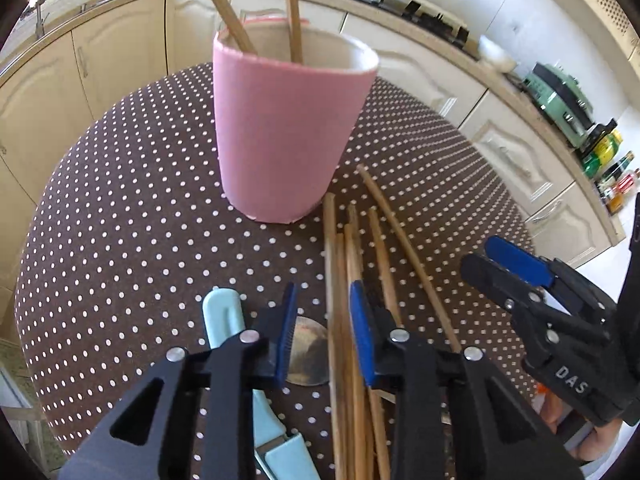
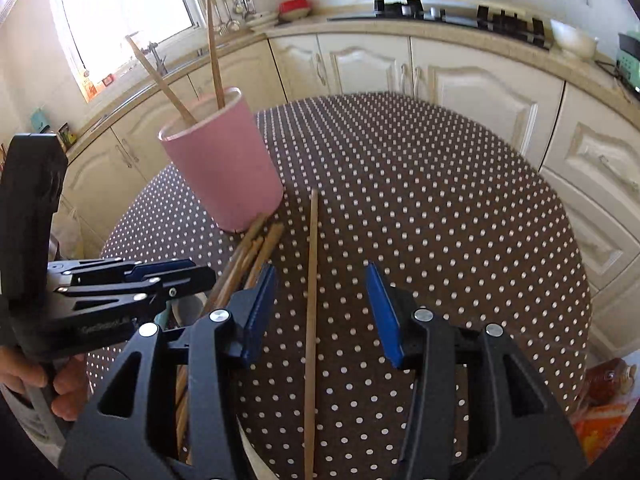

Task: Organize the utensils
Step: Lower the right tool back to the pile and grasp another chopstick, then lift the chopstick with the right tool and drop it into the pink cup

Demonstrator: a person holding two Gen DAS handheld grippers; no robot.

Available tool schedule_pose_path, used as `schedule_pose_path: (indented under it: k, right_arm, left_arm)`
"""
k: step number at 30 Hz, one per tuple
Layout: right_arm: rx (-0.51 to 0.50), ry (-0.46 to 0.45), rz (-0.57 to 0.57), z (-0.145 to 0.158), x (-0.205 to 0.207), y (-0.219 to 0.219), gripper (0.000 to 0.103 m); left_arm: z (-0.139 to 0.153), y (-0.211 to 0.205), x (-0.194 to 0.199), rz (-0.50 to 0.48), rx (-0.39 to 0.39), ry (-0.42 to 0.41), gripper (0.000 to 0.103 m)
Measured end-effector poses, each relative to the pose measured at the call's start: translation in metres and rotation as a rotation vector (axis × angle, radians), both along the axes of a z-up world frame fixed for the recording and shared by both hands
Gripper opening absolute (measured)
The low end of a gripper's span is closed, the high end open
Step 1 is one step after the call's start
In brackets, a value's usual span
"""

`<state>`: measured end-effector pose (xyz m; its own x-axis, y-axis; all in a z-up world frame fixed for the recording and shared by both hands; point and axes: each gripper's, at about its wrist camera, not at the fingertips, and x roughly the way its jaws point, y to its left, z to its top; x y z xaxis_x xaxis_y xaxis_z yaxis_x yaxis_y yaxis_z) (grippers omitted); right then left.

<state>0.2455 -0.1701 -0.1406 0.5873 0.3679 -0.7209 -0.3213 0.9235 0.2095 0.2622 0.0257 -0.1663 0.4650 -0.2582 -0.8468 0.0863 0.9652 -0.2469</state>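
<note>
Tongs both spread: left tongs (image 1: pixel 323 330) over chopstick bundle (image 1: pixel 352 320) — spoon (image 1: pixel 306 356), probably, left-view only; right tongs (image 2: pixel 320 312) straddle lone chopstick (image 2: pixel 311 320).

Matt wooden chopsticks (image 1: pixel 352 320), seemingly fabric-covered pink holder (image 1: pixel 280 132), dotted cloth tablecloth (image 2: pixel 440 200).

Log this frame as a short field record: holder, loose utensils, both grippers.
holder: pink cup, upright on the dotted table, two chopsticks standing in it
loose chopsticks: bundle beside the cup's base; single chopstick lying apart
other items: spoon, light blue tool
left gripper: open, above the bundle
right gripper: open, straddling the single chopstick
</note>
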Motion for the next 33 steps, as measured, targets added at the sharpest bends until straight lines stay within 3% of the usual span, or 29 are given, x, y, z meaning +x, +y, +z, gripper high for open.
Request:
schedule_pose_path:
  k: [12,21,23,33]
  right_arm:
    - [-0.024,0.045,0.013,-0.012,0.009,-0.001,0.048]
    - [-0.129,0.132,0.060,-0.022,0.026,0.015,0.048]
    - [-0.145,0.146,0.069,-0.023,0.029,0.019,0.048]
    - [-0.266,0.204,0.104,-0.033,0.053,0.048,0.047]
  left_arm:
    - [-0.017,-0.010,0.017,0.000,0.048,0.028,0.026]
    - [-0.017,-0.028,0.032,-0.031,0.089,0.027,0.018]
    - [-0.018,-0.027,0.033,-0.029,0.078,0.039,0.007]
    - [-0.013,-0.017,0.020,-0.021,0.024,0.000,0.006]
